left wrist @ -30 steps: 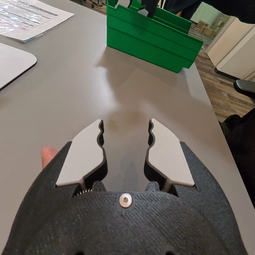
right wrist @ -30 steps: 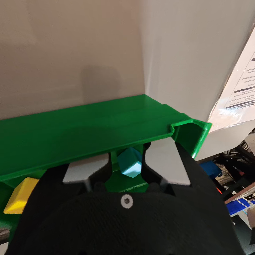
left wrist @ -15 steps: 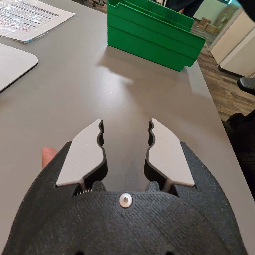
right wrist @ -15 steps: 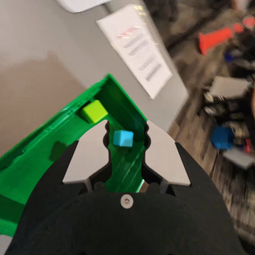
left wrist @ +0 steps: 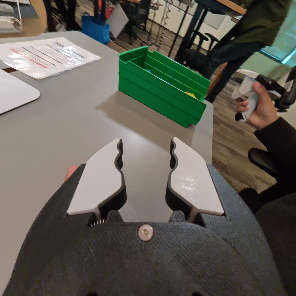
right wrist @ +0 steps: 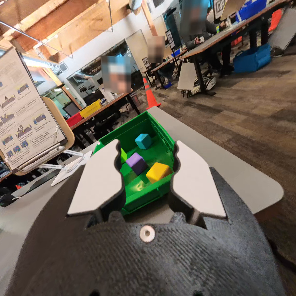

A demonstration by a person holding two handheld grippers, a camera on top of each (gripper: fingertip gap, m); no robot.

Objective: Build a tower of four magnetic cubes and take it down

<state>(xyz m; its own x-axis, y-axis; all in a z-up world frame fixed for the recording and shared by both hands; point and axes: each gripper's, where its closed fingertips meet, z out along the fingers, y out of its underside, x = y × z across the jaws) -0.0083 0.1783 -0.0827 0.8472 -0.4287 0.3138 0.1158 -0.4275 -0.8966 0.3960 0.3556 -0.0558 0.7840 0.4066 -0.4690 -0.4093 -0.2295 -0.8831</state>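
Observation:
A green bin [right wrist: 144,196] stands on the grey table [right wrist: 216,163] near its edge. In it lie a blue cube [right wrist: 143,141], a purple cube [right wrist: 136,163], a yellow cube [right wrist: 157,173] and a lime cube [right wrist: 123,155], the last partly hidden by my finger. My right gripper [right wrist: 146,143] is open and empty, raised off the near end of the bin. My left gripper [left wrist: 145,141] is open and empty over bare table, well short of the bin [left wrist: 158,91]. The right gripper's handle [left wrist: 246,102] shows in a hand off the table's right side.
A laminated sheet [left wrist: 46,56] and a white pad [left wrist: 14,92] lie at the table's left. A stand with an instruction board [right wrist: 24,115] is at the left in the right wrist view. A black chair [left wrist: 262,158] and the floor lie past the table's right edge.
My right gripper has pulled back out of the bin and away from the blue cube, out past the table's edge. The left gripper has tilted up a little and stays open.

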